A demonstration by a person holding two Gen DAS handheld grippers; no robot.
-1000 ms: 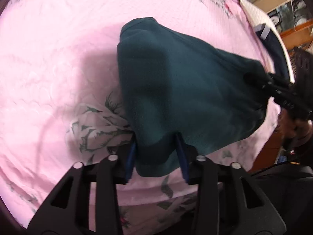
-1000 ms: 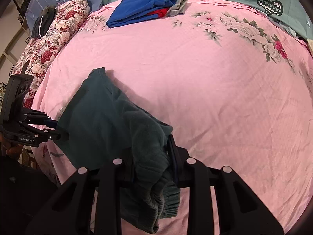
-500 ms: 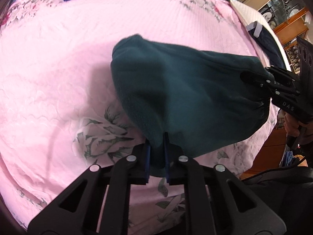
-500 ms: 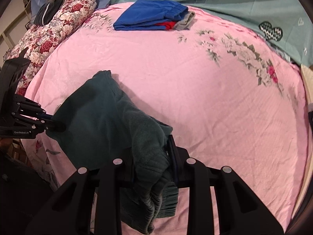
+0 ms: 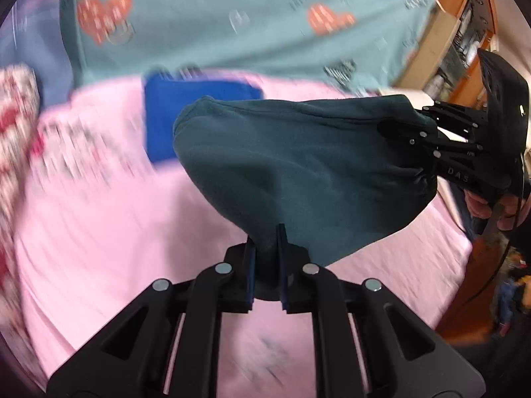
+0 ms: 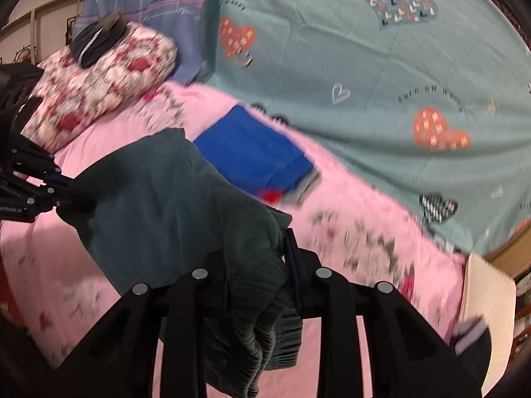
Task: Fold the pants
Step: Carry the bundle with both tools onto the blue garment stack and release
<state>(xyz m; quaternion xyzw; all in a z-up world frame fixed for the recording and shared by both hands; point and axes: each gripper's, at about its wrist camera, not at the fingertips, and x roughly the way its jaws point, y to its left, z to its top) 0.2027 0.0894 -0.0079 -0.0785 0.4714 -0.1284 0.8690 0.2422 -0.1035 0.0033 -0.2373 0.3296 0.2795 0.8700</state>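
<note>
The dark teal fleece pants (image 5: 308, 165) hang folded in the air above the pink bedsheet (image 5: 99, 232), stretched between both grippers. My left gripper (image 5: 265, 232) is shut on one end of the pants. My right gripper (image 6: 255, 242) is shut on the other end, with the ribbed cuffs (image 6: 265, 325) bunched between its fingers. The right gripper also shows at the right of the left wrist view (image 5: 398, 129). The left gripper shows at the left edge of the right wrist view (image 6: 71, 200). The pants also fill the middle of the right wrist view (image 6: 159, 192).
A stack of folded clothes with a blue garment (image 6: 252, 156) on top lies on the far side of the bed. A floral pillow (image 6: 96, 79) lies at the left. A teal heart-print sheet (image 6: 365, 66) hangs behind. Wooden furniture (image 5: 464, 16) stands right.
Both grippers have lifted the pants off the bed and tilted up, so the far wall sheet is now in view. The left gripper closed tight on the fabric.
</note>
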